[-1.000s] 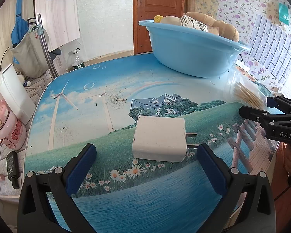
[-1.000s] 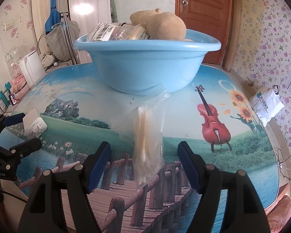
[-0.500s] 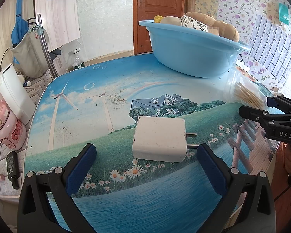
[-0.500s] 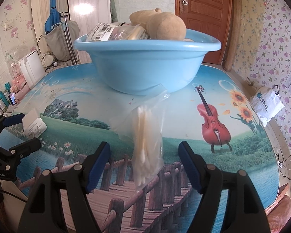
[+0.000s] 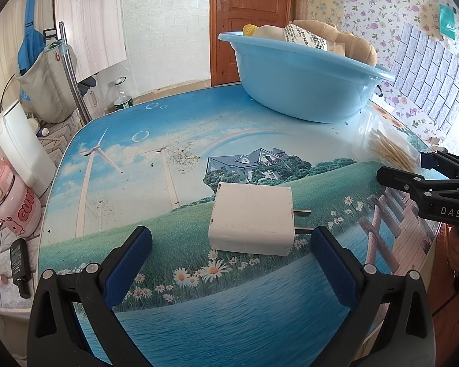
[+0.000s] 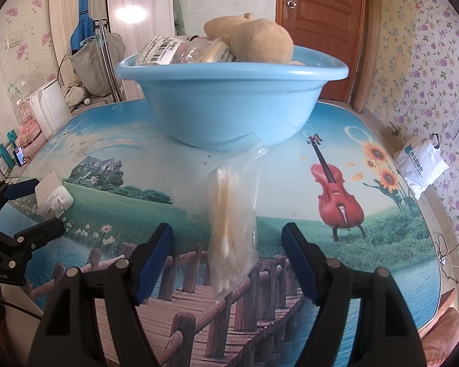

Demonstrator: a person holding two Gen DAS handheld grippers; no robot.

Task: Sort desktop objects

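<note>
A white plug charger (image 5: 251, 218) lies flat on the picture-printed table, just ahead of my open left gripper (image 5: 229, 244); it also shows in the right wrist view (image 6: 53, 197). A clear bag of cotton swabs (image 6: 229, 223) lies between the fingers of my open right gripper (image 6: 228, 244), untouched; it shows in the left wrist view (image 5: 385, 150). A light blue basin (image 6: 232, 107) stands behind, holding a tan plush toy (image 6: 260, 42) and a labelled packet (image 6: 162, 50). The basin also shows in the left wrist view (image 5: 300, 88).
The table (image 5: 168, 140) has rounded edges. Left of it stand a white appliance (image 5: 18, 150), a pink cup (image 5: 18, 208) and a black device (image 5: 20, 263). A white plastic bag (image 6: 420, 165) lies off the table's right side. A brown door (image 6: 318, 15) is behind.
</note>
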